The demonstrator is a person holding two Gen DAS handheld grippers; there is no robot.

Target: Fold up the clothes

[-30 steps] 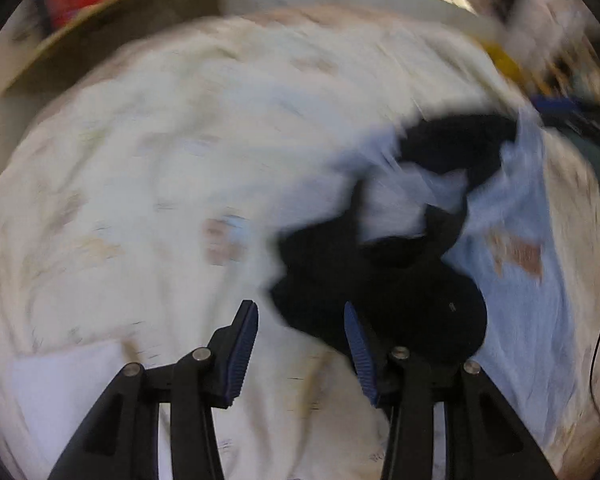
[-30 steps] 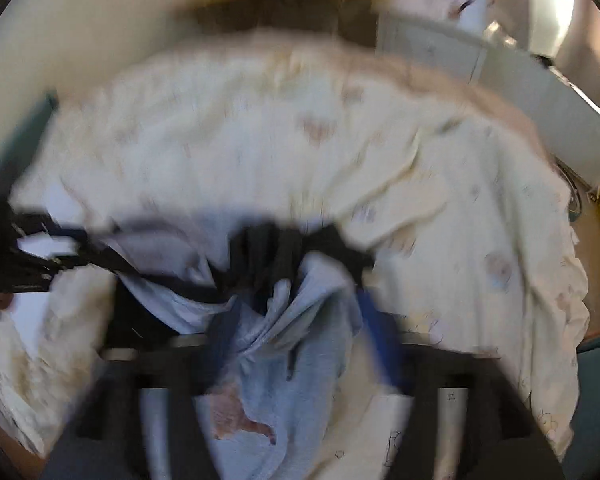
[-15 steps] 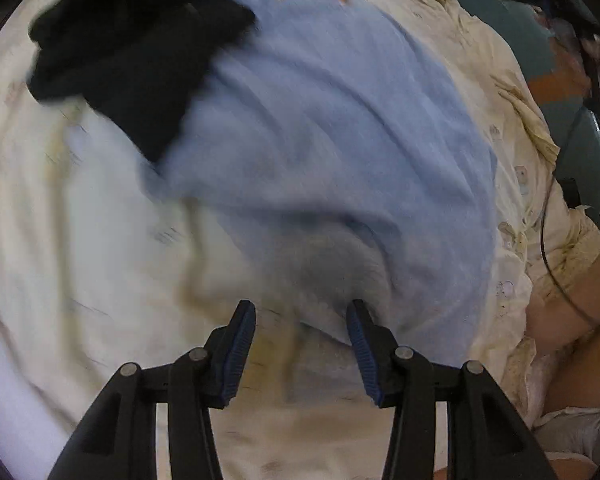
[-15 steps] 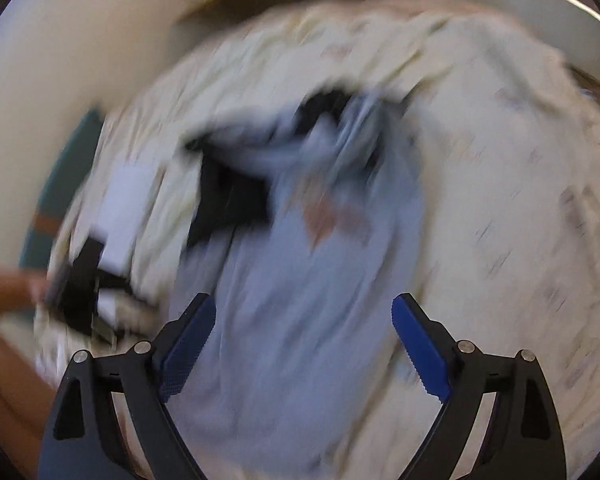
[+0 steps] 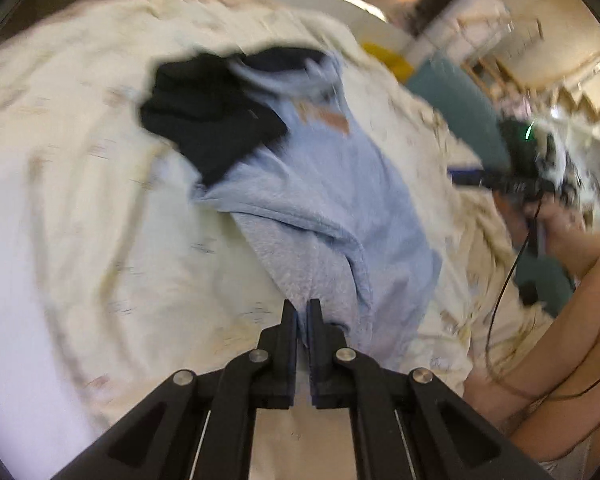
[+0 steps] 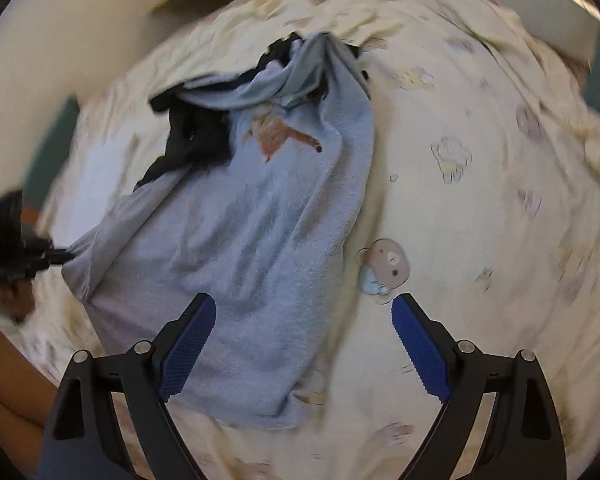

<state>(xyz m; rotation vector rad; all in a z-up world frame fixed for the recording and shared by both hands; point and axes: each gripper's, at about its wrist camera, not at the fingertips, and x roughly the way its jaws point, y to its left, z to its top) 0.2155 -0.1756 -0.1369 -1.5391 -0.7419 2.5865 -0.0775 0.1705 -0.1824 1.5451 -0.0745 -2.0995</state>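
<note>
light-blue garment (image 6: 260, 240): rumpled; left gripper (image 5: 302, 312) jaws clenching hem; right gripper (image 6: 302, 320) jaws released

Soft warm daylight, motion blur throughout, fisheye bending at dark rounded edges.

A bed under a cream cartoon-print sheet (image 6: 480, 168) fills the room, with a pale wall (image 6: 80, 20) behind, teal floor (image 5: 460, 96) alongside, and blurred wooden shelving (image 5: 540, 48) under bright light.
</note>
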